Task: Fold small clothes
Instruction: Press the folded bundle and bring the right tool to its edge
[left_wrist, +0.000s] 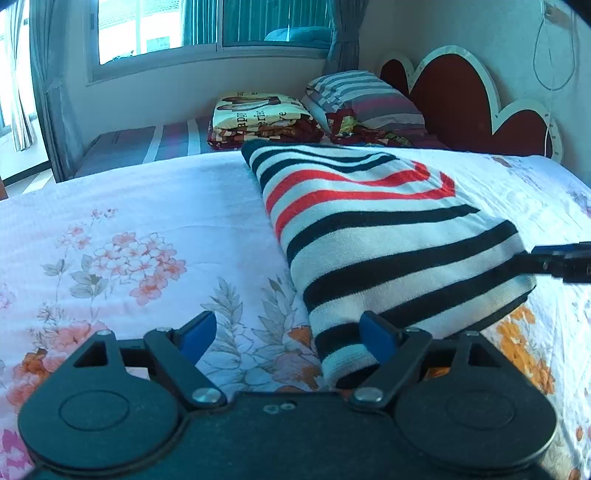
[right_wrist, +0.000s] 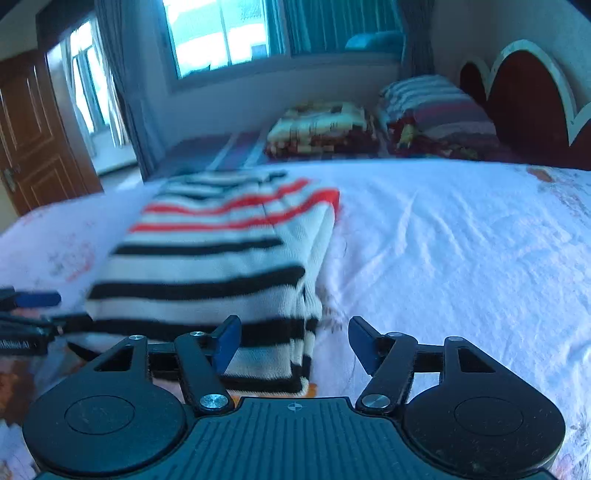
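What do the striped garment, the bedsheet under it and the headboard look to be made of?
Striped sweater: knitted yarn, likely cotton or acrylic; fine ribbed loops show, matte and thick at its folded edges. Floral bedsheet: thin woven cloth, printed, matte, creasing finely. Headboard: apparently painted or lacquered wood, dark red panels with pale trim; the exact material is unclear.

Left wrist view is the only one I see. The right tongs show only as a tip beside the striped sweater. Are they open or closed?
Observer: Open. In the right wrist view the right tongs stand wide apart, gripping nothing.
Operator: Where are they against the sweater?
Observer: At the near right corner of the striped sweater: one finger over the knit, the other over the bedsheet.
Operator: Is that edge tidy?
Observer: Its layers look stacked evenly there, though the picture is slightly blurred.
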